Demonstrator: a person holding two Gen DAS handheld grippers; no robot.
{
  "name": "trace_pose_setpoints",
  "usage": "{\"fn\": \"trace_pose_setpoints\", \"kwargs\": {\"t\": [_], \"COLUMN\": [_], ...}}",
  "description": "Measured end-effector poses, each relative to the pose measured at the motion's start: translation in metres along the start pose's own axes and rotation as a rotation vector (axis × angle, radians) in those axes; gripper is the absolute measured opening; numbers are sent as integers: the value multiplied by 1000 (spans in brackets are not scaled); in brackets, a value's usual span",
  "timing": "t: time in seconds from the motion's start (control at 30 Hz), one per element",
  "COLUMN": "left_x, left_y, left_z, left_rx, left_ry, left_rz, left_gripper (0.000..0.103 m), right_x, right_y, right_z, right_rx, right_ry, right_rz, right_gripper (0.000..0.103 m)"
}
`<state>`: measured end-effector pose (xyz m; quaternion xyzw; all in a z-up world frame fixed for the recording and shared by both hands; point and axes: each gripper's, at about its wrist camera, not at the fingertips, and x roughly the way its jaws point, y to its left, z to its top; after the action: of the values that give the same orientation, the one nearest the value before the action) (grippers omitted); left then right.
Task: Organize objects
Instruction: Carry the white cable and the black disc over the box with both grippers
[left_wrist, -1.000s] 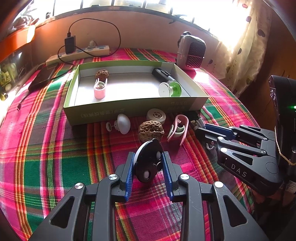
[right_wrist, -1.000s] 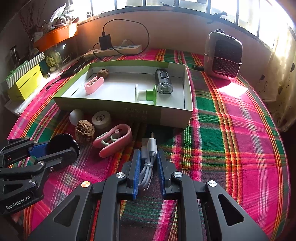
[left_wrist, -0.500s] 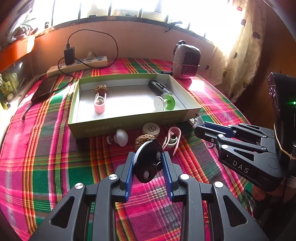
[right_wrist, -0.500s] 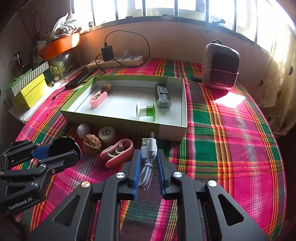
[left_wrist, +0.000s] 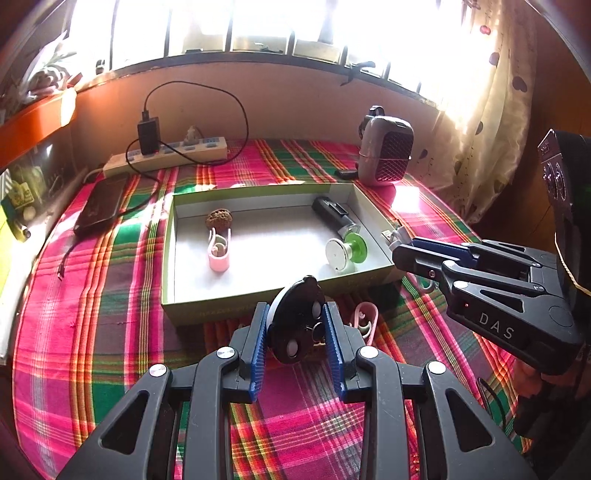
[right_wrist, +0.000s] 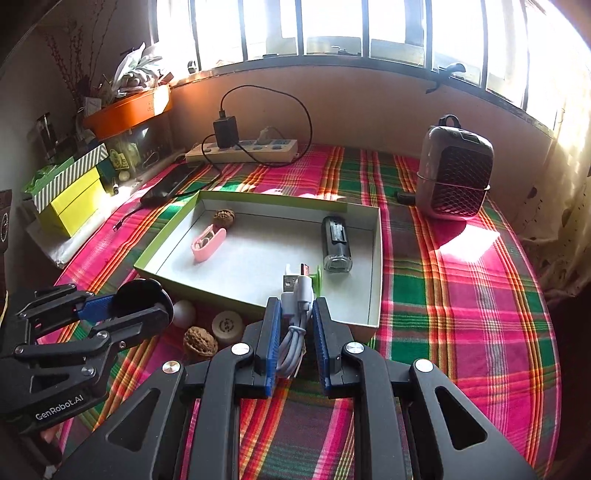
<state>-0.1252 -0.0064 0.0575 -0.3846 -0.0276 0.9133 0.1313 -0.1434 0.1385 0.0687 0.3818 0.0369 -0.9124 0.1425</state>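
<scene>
A green-rimmed shallow box (left_wrist: 192, 291) (right_wrist: 375, 258) lies on the plaid table. It holds a walnut (left_wrist: 218, 218), a pink clip (left_wrist: 219, 253), a black cylinder (left_wrist: 332, 214) and a green-and-white spool (left_wrist: 345, 251). My left gripper (left_wrist: 295, 328) is shut on a black round disc (left_wrist: 299, 328), lifted above the box's near wall. My right gripper (right_wrist: 294, 325) is shut on a coiled white USB cable (right_wrist: 297, 306), raised over the box's near edge. In front of the box lie a walnut (right_wrist: 199, 341), a white puck (right_wrist: 227, 325), a white ball (right_wrist: 183, 313) and a pink clip (left_wrist: 364, 319).
A grey mesh-front heater (right_wrist: 456, 173) stands at the back right. A power strip with a black charger (right_wrist: 242, 149) and a dark phone (left_wrist: 101, 206) lie at the back left. Yellow and striped boxes (right_wrist: 70, 195) sit at the left edge. A curtain (left_wrist: 480, 122) hangs at the right.
Both grippers have risen and moved toward the box with their loads held. The loose items in front of the box now sit lower and partly hidden behind the fingers.
</scene>
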Motion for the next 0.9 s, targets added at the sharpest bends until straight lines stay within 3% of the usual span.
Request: {"fn": "trace_pose_setpoints", "kwargs": {"t": [0.43, 0.9], "left_x": [25, 82], "left_y": [10, 17], "left_z": [32, 66], "left_rx": [3, 34], "left_ry": [-1, 56], "left_rz": [29, 55], "left_gripper": [27, 27], "right_x": [47, 104], "right_y": [-8, -18], "right_z": [54, 66], "right_rx": [2, -22], "right_ry": [33, 123], "right_rz": [40, 45], "right_gripper": [18, 18]}}
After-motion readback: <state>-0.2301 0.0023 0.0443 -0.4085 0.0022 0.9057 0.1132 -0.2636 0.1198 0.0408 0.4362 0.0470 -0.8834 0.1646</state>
